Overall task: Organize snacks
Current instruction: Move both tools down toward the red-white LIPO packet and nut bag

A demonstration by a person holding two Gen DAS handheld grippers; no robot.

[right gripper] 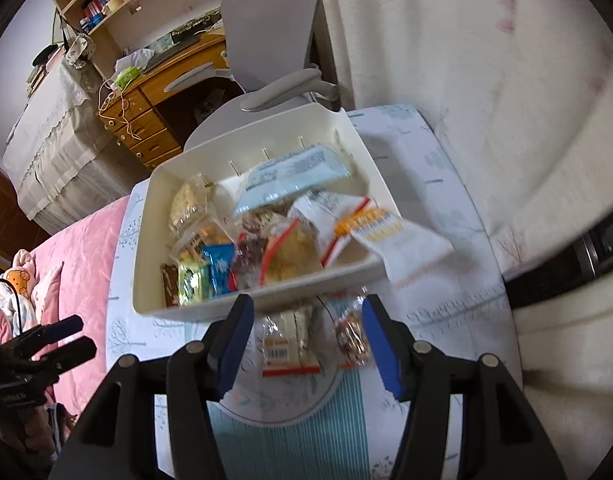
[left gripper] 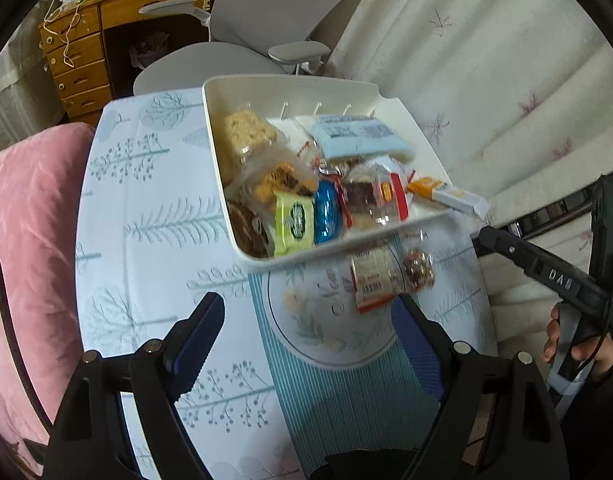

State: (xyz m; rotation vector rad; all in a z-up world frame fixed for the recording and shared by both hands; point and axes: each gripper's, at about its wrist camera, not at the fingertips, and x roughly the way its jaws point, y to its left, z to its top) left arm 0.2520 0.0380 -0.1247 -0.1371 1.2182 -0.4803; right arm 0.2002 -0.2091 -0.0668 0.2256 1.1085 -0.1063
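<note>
Jaws of both hand-held grippers, left (left gripper: 306, 336) and right (right gripper: 306, 340), spread wide, empty.

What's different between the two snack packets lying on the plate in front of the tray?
The red-edged packet is the larger, a flat rectangle with a white barcode label, and it lies nearer the middle of the plate. The small clear packet is shorter and lumpier, shows dark reddish-brown pieces inside, and sits to the right toward the rim. Both lie flat on the plate, just outside the white tray, and neither is gripped.
</note>
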